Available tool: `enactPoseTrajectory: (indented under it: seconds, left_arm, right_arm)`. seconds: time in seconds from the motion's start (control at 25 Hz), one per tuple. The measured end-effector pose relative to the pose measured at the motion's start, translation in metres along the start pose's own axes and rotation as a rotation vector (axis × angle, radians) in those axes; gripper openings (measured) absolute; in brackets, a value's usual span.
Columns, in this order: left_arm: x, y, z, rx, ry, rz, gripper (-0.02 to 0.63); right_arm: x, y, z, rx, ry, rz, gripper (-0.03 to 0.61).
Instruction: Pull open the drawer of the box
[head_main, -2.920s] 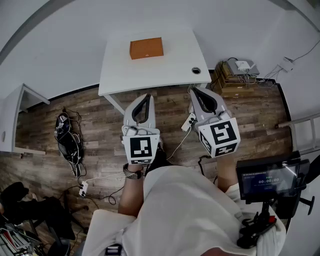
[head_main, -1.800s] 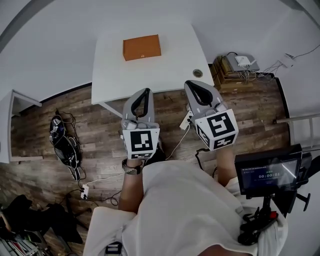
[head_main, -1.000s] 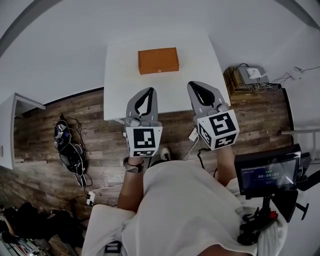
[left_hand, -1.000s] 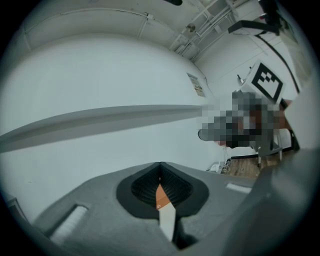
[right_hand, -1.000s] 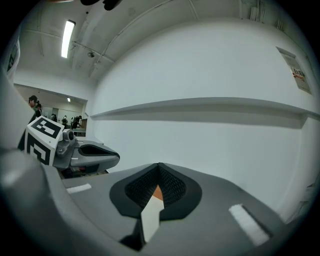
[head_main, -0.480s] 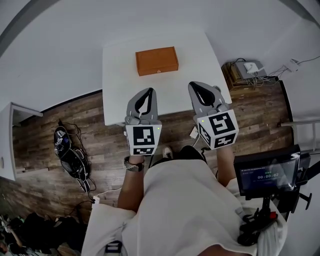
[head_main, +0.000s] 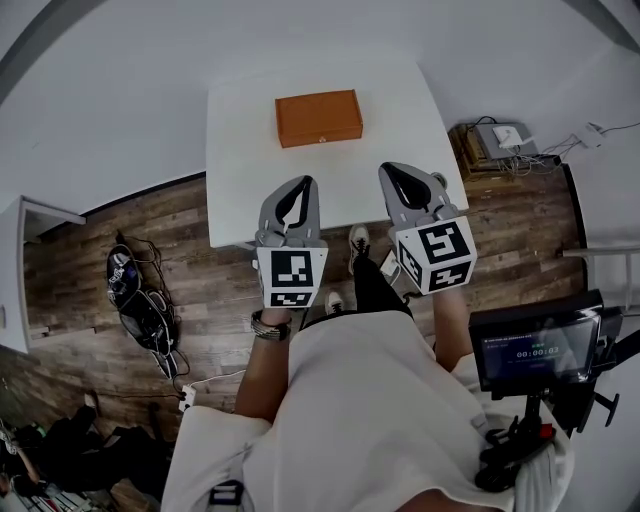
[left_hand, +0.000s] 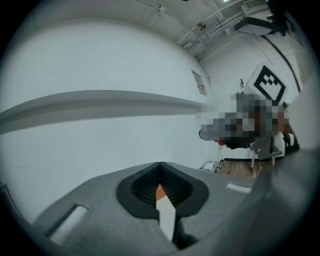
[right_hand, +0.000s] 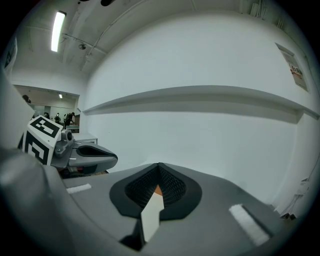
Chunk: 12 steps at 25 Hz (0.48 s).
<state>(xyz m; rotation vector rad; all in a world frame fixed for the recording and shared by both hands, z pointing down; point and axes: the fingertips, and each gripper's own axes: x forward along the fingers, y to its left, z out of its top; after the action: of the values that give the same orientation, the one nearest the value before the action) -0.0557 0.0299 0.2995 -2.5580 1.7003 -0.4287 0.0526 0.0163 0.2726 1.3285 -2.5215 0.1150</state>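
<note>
The box (head_main: 319, 118) lies well beyond left tongs (head_main: 303, 184) and right tongs (head_main: 394, 170).

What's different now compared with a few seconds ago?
The person has stepped up to the white table, so the left tongs and right tongs now show over its near edge, closer to the orange box. Unchanged: both tongs shut and empty, the box untouched and closed in its place.

Bright even indoor light, ceiling tube lamp (right_hand: 58, 31) glowing, strong fisheye bending, dark vignetted corners, soft shadows
</note>
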Motion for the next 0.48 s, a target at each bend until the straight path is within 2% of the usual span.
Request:
enactPoseTrajectory:
  seconds: [0.24,0.48]
  left_arm:
    - [0.023,0.025,-0.018,-0.012,0.03,0.007,0.005]
    - [0.056,0.026,-0.038,-0.045,0.079,0.02,0.005]
  right_arm:
    - [0.041,0.001,-0.004,0.009,0.018,0.02,0.002]
    - [0.067,-0.016,-0.017,0.024,0.042,0.047,0.002]
